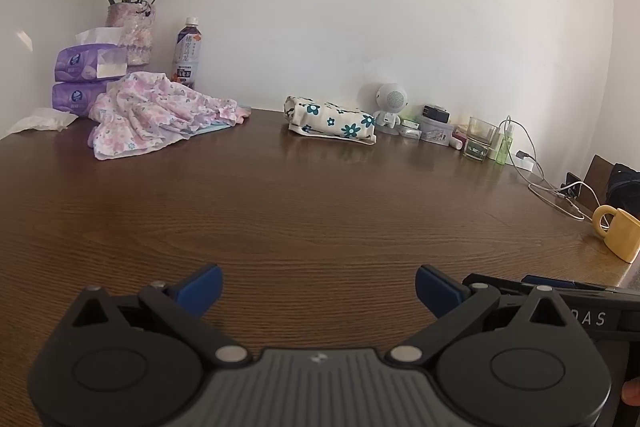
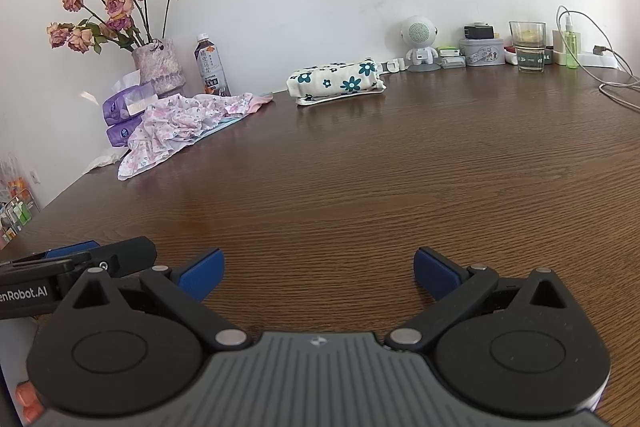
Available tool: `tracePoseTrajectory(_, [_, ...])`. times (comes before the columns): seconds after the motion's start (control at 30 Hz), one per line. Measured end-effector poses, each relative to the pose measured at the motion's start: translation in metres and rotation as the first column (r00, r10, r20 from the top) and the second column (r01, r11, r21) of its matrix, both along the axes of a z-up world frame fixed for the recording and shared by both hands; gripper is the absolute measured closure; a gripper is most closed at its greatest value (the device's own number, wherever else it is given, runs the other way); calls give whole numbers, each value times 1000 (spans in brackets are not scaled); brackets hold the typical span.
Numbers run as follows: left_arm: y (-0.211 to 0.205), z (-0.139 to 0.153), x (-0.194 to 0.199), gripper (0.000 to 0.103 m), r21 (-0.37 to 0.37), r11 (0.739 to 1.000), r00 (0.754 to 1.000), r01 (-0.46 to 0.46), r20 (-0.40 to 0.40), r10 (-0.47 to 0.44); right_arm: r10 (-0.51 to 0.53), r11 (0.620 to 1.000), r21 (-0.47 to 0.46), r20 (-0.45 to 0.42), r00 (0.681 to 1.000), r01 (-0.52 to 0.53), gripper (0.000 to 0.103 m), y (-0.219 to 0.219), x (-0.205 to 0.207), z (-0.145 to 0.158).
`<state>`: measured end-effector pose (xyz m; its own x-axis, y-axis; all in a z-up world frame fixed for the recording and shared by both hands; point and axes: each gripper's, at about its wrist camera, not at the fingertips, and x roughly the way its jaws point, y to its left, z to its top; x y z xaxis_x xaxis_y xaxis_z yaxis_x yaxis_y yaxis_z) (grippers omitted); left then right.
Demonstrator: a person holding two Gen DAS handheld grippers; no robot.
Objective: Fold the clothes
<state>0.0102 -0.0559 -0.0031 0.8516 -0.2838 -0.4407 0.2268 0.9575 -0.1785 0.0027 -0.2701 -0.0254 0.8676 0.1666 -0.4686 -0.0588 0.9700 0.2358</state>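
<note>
White wall behind, dark wood-grain counter (image 2: 360,167) out front, and both tools sit low over bare wood. Left hand-held gripper (image 1: 319,291) has its blue-padded fingers (image 1: 202,287) spread wide, nothing between them, gripping nothing. Right hand-held gripper (image 2: 319,273) is the same story: fingers (image 2: 436,273) splayed well apart, only open counter showing in the gap. In the left wrist view the right tool's black body pokes in at the right edge; in the right wrist view the left tool sits just beside at the left edge, so the two hover side by side.

Now the clothes, taking the vase of dried roses (image 1: 132,27) as our marker at the back-left corner. A pink floral garment (image 1: 156,113) lies crumpled just in front of the vase, well away from both tools. A tea bottle (image 1: 187,53) stands just right of the vase, and purple tissue packs (image 1: 86,75) are stacked to its left. Further right of the vase along the wall rests a folded white cloth with teal flowers (image 1: 330,121), then a small white robot figure (image 1: 390,107) and a glass (image 1: 480,143). Far right of the vase, at the counter's edge, stands a yellow mug (image 1: 618,233).
</note>
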Motion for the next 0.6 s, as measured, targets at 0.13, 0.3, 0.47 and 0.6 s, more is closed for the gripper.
tracePoseTrajectory(0.13, [1, 0, 0, 0, -3, 1000, 1000, 0, 0, 0, 0, 1000, 1, 0, 1000, 0, 0, 0, 0, 0])
tracePoseTrajectory(0.3, [0, 0, 0, 0, -1, 1000, 1000, 0, 5, 0, 0, 1000, 0, 0, 1000, 0, 0, -1, 0, 0])
tracePoseTrajectory(0.47, [0, 0, -1, 0, 3, 1000, 1000, 1, 6, -1, 0, 1000, 1, 0, 1000, 0, 0, -2, 0, 0])
tracePoseTrajectory(0.6, [0, 0, -1, 0, 1, 1000, 1000, 1, 6, -1, 0, 1000, 3, 1, 1000, 0, 0, -2, -1, 0])
